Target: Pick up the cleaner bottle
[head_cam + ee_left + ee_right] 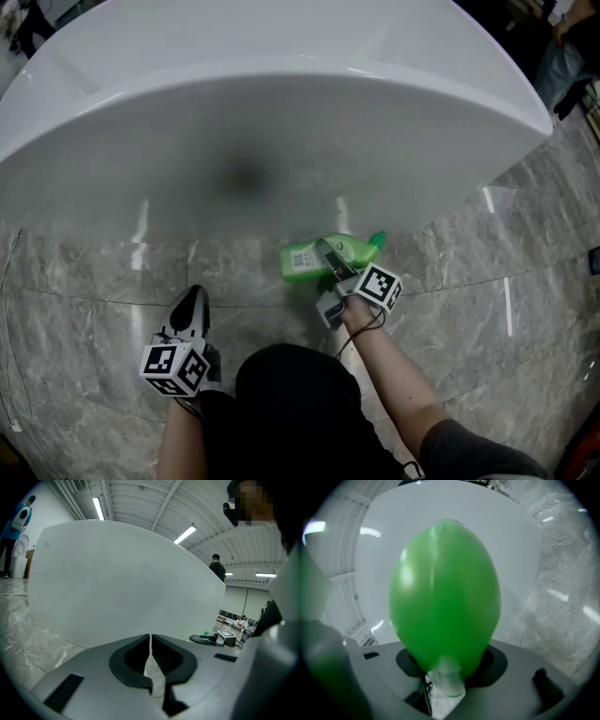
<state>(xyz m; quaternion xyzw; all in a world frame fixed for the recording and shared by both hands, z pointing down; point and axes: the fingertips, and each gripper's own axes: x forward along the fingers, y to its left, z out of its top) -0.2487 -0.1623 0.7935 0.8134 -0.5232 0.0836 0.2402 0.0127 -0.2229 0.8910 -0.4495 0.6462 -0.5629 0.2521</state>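
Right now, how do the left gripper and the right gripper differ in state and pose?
The left gripper has its jaws together and empty; the right gripper is shut on the green cleaner bottle. The left gripper is nearer the person, the right gripper nearer the white tub. Both face that tub.

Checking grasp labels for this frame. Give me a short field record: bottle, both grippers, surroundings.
object: green cleaner bottle, on its side, cap toward the picture's right
right: right gripper shut on the bottle's body
left: left gripper shut, nothing between its jaws
surroundings: white tub just behind the bottle, grey marble floor
bottle off the floor: cannot tell
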